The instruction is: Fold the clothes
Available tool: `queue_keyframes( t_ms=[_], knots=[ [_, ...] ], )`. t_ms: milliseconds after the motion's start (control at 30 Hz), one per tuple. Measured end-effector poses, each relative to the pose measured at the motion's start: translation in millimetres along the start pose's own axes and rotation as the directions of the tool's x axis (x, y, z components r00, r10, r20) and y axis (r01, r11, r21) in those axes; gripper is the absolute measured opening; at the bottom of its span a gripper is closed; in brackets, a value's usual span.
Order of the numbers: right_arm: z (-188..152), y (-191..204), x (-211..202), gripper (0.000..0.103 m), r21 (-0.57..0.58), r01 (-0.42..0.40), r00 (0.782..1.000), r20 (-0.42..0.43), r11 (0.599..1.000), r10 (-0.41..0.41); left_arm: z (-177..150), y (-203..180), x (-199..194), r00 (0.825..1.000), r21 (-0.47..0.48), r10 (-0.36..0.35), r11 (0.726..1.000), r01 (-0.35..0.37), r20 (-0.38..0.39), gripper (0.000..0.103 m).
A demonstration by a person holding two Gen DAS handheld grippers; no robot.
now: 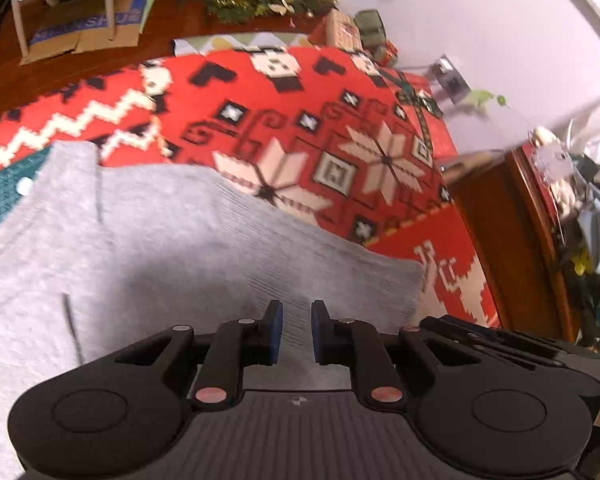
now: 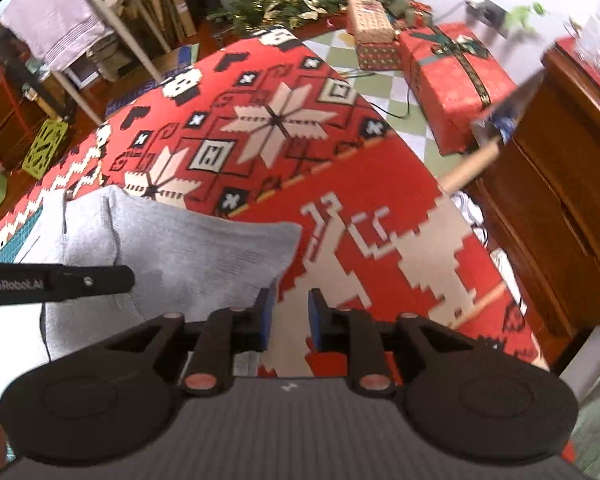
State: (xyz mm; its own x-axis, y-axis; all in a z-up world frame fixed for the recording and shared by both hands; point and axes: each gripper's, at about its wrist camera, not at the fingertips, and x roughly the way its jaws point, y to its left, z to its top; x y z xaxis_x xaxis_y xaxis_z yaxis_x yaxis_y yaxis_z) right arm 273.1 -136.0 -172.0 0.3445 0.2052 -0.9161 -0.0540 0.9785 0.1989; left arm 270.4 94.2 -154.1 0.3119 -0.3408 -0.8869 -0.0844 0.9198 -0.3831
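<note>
Evenly lit, warm indoor light, no hard glare. Soft shadow pooled on the grey garment (image 1: 148,248) at lower centre of both views. Strong fisheye bending toward the edges. Motion blur across the right side and the upper right corners; sharper toward bottom centre.

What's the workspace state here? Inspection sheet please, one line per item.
Surface: red patterned blanket covers the work area; a green cutting mat shows at its left edge.
Job's things: grey garment lies flat on the blanket, one corner toward the right.
Clutter: nothing seen on the blanket besides the garment.
Grippers: left hand-held gripper open over the garment; right hand-held gripper open at the garment's corner; neither holds cloth.
Cables: thin cable on the checked floor near the red gift box.
Surroundings: tinsel garland, wooden cabinet, white chair.
</note>
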Motion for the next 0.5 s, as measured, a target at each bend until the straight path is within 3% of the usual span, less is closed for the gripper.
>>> queue_keyframes(
  t_ms=[200,500],
  knots=[
    [-11.3,2.3,6.0,0.025,0.069,-0.037,0.999,-0.008,0.997,0.037,-7.6,-12.3,6.5,0.999,0.012,0.012,1.0,-0.012,-0.043,0.013],
    [-18.7,27.0,11.6,0.031,0.04,0.008,1.0,-0.005,0.999,-0.007,-16.4,6.0,-6.2,0.997,-0.032,0.043,0.998,-0.045,-0.057,0.013]
  ],
)
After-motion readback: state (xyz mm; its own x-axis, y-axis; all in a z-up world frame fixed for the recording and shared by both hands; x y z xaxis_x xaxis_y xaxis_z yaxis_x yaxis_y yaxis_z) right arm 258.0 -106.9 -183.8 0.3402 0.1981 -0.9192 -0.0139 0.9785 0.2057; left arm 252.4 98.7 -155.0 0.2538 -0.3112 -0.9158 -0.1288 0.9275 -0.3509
